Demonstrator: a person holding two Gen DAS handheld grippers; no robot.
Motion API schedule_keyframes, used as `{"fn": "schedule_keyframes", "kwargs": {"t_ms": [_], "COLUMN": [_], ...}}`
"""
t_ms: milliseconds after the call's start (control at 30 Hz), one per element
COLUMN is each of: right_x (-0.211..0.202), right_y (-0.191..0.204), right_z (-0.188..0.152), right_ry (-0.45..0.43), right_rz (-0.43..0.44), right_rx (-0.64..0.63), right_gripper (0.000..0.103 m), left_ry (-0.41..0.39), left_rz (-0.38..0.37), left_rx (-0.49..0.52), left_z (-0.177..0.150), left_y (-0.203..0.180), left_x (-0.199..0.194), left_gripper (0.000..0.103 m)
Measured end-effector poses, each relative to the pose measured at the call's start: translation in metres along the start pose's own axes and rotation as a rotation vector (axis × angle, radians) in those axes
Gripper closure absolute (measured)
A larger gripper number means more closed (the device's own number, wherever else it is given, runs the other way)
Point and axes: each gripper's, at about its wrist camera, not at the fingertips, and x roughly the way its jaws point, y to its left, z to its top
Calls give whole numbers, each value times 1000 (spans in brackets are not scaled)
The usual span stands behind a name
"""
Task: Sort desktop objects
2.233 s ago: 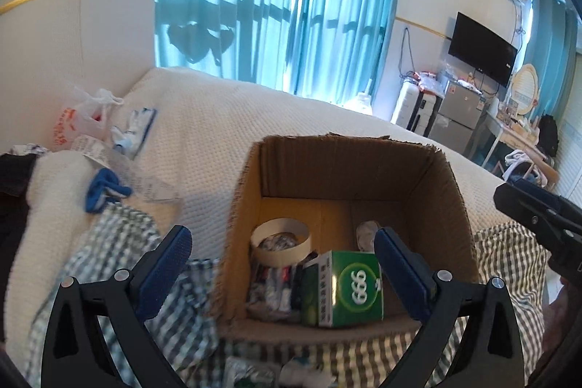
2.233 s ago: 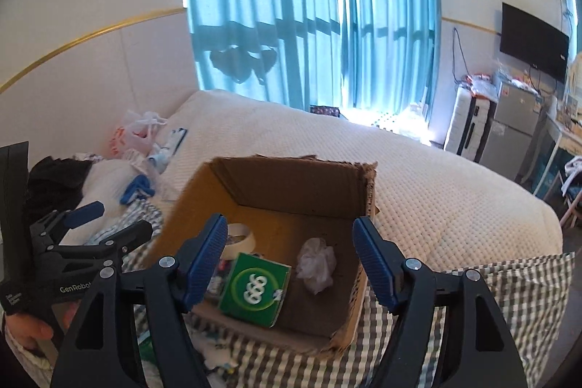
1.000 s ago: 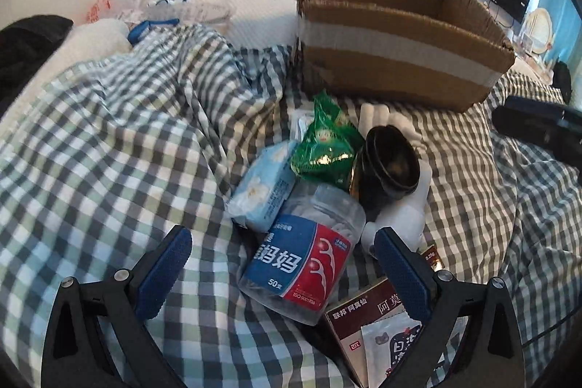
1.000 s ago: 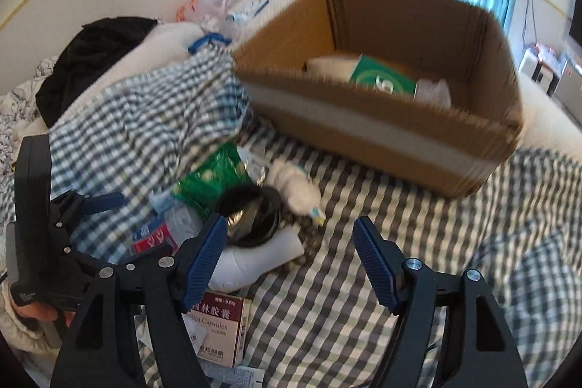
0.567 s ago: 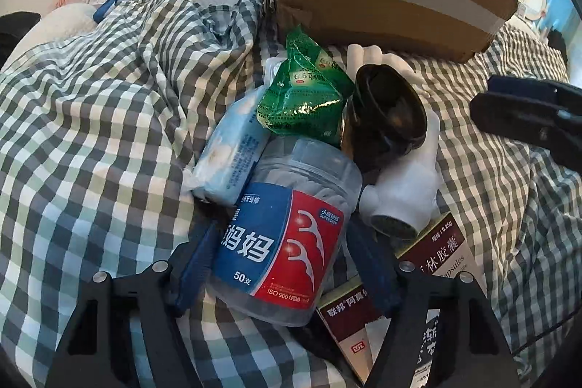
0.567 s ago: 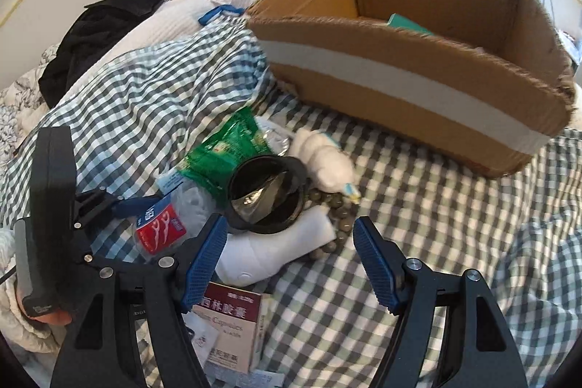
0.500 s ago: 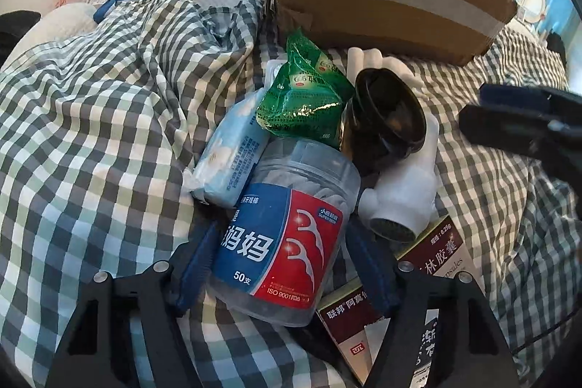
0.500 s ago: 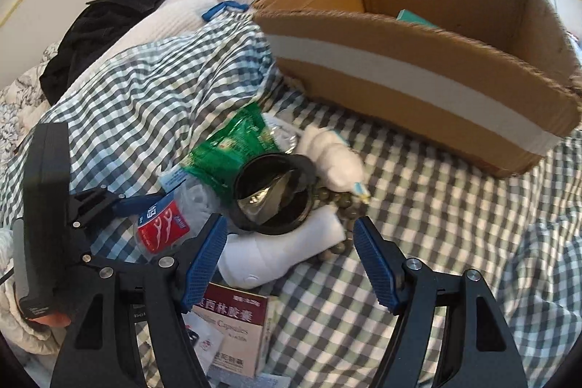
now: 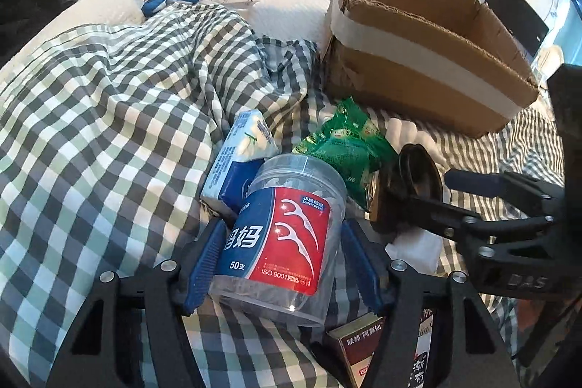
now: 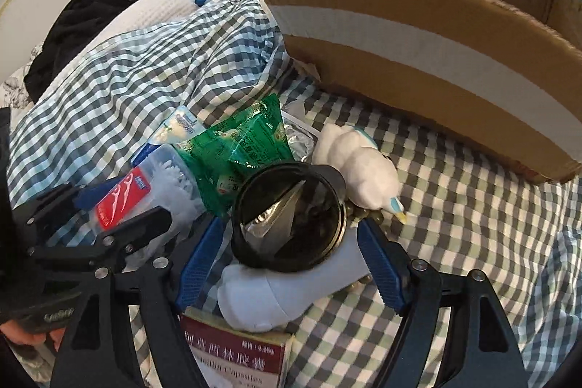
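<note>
The floss jar (image 9: 283,242) is pinched between the blue pads of the left gripper (image 9: 282,259), whose jaws have just been closing; it lies tilted on the checked cloth (image 9: 109,119) among the pile. The right gripper (image 10: 287,260) is spread about the black cup (image 10: 287,217) — its jaws have just been opening, with no pad seen touching it. The box (image 10: 418,35) is set just beyond — its contents hidden.

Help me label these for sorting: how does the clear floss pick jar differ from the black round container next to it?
The floss pick jar is clear plastic with a blue and red label; the black container is dark and unlabelled. The jar is capped and full of white picks; the container's mouth gapes, showing crumpled foil. The jar sits between the left gripper's pads, the container between the right gripper's. Both are round.
</note>
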Motion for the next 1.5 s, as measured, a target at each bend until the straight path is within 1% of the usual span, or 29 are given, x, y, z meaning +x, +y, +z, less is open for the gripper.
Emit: {"fn": "schedule_keyframes", "kwargs": {"t_ms": [100, 133, 167, 333, 500, 567, 733, 867, 1000, 1100, 1167, 1233, 1267, 1300, 1333, 1367, 1433, 1500], "right_x": [6, 7, 6, -5, -31, -43, -59, -66, -71, -73, -74, -75, -76, -77, -78, -79, -81, -82], "right_y": [1, 3, 4, 1, -6, -8, -12, -16, -18, -19, -19, -20, -20, -20, -21, -21, -23, -24], "right_z": [2, 2, 2, -4, -11, -16, -27, -33, -37, -40, -41, -42, -42, -43, -42, -43, -44, -44], "right_ry": [-1, -2, -4, -21, -66, -82, -97, -104, -109, -110, -110, -111, -112, -114, -117, -121, -124, -125], "right_rz": [-10, -23, -31, -1, 20, 19, 11, 14, 24, 28, 31, 35, 36, 38, 41, 41, 41, 43], "right_rx": [-3, -6, -14, 11, 54, 62, 73, 92, 108, 110, 112, 115, 117, 119, 120, 121, 123, 128], "right_gripper": [28, 32, 39, 40, 40, 40, 40, 40, 40, 40, 40, 40, 40, 40, 40, 40, 40, 40], "left_ry": [-1, -1, 1, 0, -7, 4, -27, -31, -11, 28, 28, 38, 59, 109, 140, 137, 107, 86], "left_rz": [3, 3, 4, 16, 24, 12, 1, -12, -19, -10, -4, 0, 3, 16, 29, 45, 65, 60], "left_rx": [6, 7, 8, 24, 32, 31, 30, 25, 24, 49, 61, 68, 69, 72, 76, 86, 111, 114], "left_z": [-2, -2, -2, -3, -5, -6, -11, -14, -20, -23, -24, -24, -24, -25, -27, -29, -31, -31], "left_y": [-1, -1, -1, -3, -5, -7, -10, -13, -16, -20, -22, -23, -22, -22, -22, -23, -27, -28], "left_x": [0, 1, 1, 2, 0, -4, -19, -25, -25, -17, -13, -9, -4, 6, 12, 14, 11, 7], "left_gripper": [36, 36, 36, 36, 36, 38, 42, 44, 45, 45, 44, 42, 38, 35, 35, 35, 37, 39]}}
